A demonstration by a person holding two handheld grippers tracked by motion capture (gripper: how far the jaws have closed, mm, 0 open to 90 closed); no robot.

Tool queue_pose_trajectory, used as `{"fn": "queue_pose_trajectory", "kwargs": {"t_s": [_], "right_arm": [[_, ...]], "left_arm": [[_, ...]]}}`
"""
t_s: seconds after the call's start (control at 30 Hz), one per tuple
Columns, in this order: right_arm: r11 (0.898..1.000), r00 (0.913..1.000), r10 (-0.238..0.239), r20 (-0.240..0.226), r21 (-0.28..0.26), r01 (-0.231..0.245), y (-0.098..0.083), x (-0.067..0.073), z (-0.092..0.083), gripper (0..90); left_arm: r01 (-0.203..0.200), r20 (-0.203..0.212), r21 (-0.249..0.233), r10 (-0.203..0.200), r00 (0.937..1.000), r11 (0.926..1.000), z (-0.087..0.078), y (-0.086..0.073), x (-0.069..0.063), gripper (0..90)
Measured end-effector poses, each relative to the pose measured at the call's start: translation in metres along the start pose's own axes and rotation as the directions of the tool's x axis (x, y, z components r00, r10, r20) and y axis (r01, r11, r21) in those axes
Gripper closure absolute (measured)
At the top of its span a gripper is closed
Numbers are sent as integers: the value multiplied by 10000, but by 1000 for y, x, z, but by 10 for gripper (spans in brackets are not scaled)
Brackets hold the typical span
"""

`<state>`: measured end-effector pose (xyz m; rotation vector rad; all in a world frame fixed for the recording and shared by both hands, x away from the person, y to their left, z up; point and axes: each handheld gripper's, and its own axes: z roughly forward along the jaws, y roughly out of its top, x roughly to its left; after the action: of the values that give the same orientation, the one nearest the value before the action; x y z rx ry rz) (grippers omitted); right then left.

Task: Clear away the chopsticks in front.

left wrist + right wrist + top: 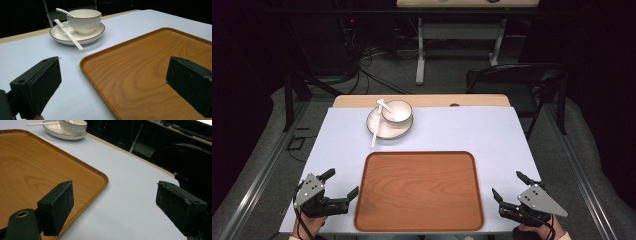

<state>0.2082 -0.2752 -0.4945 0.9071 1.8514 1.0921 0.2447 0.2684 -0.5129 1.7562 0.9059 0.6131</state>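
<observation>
A wooden tray (419,190) lies on the near middle of the white table cover, with nothing on it. Behind it a white bowl (397,112) with a spoon (383,103) in it sits on a white plate (382,127); white chopsticks (374,134) lean across the plate's left side. My left gripper (343,183) rests open at the tray's near left corner, its jaws wide apart and bare. My right gripper (509,187) stands open at the tray's near right corner, also holding nothing. In the left gripper view the bowl (84,20), chopsticks (68,34) and tray (150,75) lie ahead.
The table's wooden far edge (422,100) shows beyond the white cover. A dark chair (517,80) stands behind the table on the right, and a desk frame (459,35) with cables stands farther back. White cover lies open on both sides of the tray.
</observation>
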Motion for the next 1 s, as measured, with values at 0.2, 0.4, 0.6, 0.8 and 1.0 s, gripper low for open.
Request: {"fn": "queue_pose_trajectory", "kwargs": {"t_s": [0.2, 0.4, 0.6, 0.8, 1.0], "right_arm": [[10000, 10000, 16, 12, -13, -16, 0, 0, -1, 143], [10000, 10000, -29, -26, 17, 29, 0, 0, 0, 143], [10000, 10000, -7, 0, 16, 7, 0, 0, 0, 143], [10000, 10000, -40, -4, 54, 40, 0, 1, 0, 144], [10000, 10000, -25, 10, 50, 25, 0, 0, 0, 143]], "left_arm": [[-30, -58, 82, 30, 10000, 10000, 1, 1, -1, 0], [68, -19, 334, -68, 10000, 9994, 3, 3, 0, 0], [34, 57, 450, -37, 10000, 9990, 8, 5, 0, 0], [213, 214, 778, -230, 9995, 9967, 18, 16, 3, 0], [298, 280, 1163, -332, 9991, 9928, 31, 28, 7, 0]]}}
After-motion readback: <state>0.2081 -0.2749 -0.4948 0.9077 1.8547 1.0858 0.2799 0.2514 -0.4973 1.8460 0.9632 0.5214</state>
